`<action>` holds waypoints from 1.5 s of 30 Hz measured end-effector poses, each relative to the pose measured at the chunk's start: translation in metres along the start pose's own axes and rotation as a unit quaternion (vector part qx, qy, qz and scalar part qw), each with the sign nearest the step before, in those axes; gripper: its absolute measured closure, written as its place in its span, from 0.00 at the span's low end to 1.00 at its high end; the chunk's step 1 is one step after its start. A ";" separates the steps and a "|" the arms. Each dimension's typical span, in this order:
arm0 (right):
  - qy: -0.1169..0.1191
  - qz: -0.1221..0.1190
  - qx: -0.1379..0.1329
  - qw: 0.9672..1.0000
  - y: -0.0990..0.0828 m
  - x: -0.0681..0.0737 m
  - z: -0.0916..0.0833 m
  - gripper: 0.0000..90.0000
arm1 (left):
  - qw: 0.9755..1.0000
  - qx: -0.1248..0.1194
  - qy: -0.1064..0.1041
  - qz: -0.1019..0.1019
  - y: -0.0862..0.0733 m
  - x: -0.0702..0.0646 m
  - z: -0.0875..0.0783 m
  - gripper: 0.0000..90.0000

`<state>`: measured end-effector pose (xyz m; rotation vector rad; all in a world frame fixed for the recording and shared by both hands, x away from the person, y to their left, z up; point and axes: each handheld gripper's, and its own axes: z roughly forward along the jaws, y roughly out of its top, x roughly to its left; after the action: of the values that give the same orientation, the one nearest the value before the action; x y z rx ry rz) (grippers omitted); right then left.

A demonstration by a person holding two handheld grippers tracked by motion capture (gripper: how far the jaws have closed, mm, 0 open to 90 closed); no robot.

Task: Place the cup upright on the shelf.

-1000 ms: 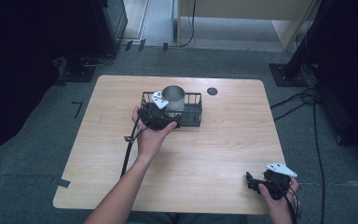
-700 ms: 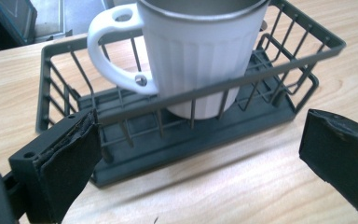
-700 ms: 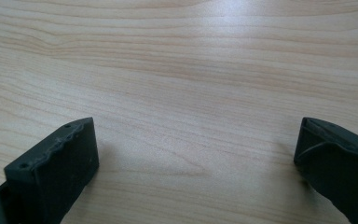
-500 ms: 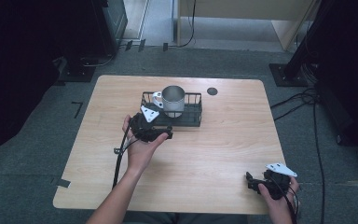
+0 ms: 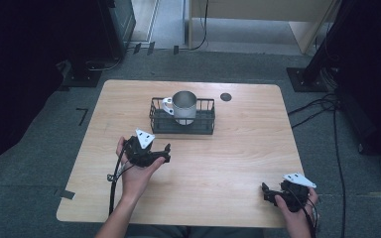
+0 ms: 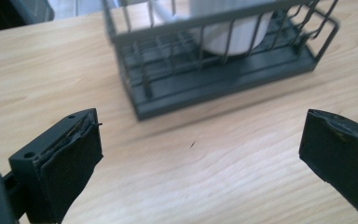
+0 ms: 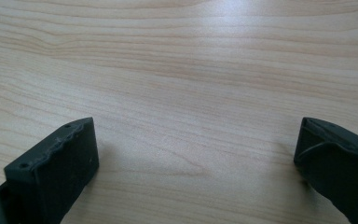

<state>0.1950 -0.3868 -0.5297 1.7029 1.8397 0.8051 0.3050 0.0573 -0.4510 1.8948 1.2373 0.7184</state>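
— Left gripper view: what is seen between the jaws?
— Nothing is held; the left gripper point(image 6: 200, 154) is spread wide, with the wire basket point(image 6: 223, 79) just beyond.
— And the right gripper point(image 7: 198, 163)?
— It is also spread wide and empty, near the table's point(image 5: 238, 163) near right corner. The metal mug point(image 5: 184, 106) is seen upright inside the basket, at the far middle.

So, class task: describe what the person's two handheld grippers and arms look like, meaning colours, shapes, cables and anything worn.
Both tools are black. The left gripper and the right gripper each carry a pale grey three-cornered plate on top. Each has two blocky black fingers faced with dark pads, the left ones frayed at the edges. A black cable trails from each toward the person. The forearms show no sleeves.
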 end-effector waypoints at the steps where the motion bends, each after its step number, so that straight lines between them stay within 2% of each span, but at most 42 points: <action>1: 0.000 0.000 0.000 1.000 0.000 0.000 0.000 0.00 | 1.000 0.002 0.000 -0.004 -0.004 0.003 -0.001 0.00; 9: 0.000 0.000 0.000 1.000 0.000 0.000 0.000 0.00 | 1.000 0.014 0.010 -0.015 -0.034 0.023 -0.011 0.00; 17: 0.000 -0.001 0.000 1.000 0.000 0.000 0.000 0.00 | 0.999 0.022 0.019 -0.040 -0.063 0.048 -0.025 0.00; 21: 0.000 -0.001 0.000 1.000 0.000 0.000 0.000 0.00 | 0.998 0.022 0.029 -0.046 -0.074 0.059 -0.033 0.00; 28: 0.000 -0.001 0.000 1.000 0.000 0.000 0.000 0.00 | 0.997 0.022 0.038 -0.068 -0.091 0.081 -0.047 0.00; 36: 0.000 -0.001 0.000 1.000 0.000 0.000 0.000 0.00 | 0.995 0.040 0.051 -0.070 -0.109 0.104 -0.055 0.00; 42: 0.000 -0.001 0.000 1.000 0.000 0.000 0.000 0.00 | 0.994 0.068 0.060 -0.060 -0.121 0.119 -0.054 0.00; 45: 0.000 -0.001 0.000 1.000 0.000 0.000 0.000 0.00 | 0.994 0.067 0.068 -0.057 -0.122 0.125 -0.055 0.00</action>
<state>0.1950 -0.3870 -0.5298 1.7001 1.8408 0.8034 0.2477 0.2191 -0.5140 1.8906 1.5002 0.7278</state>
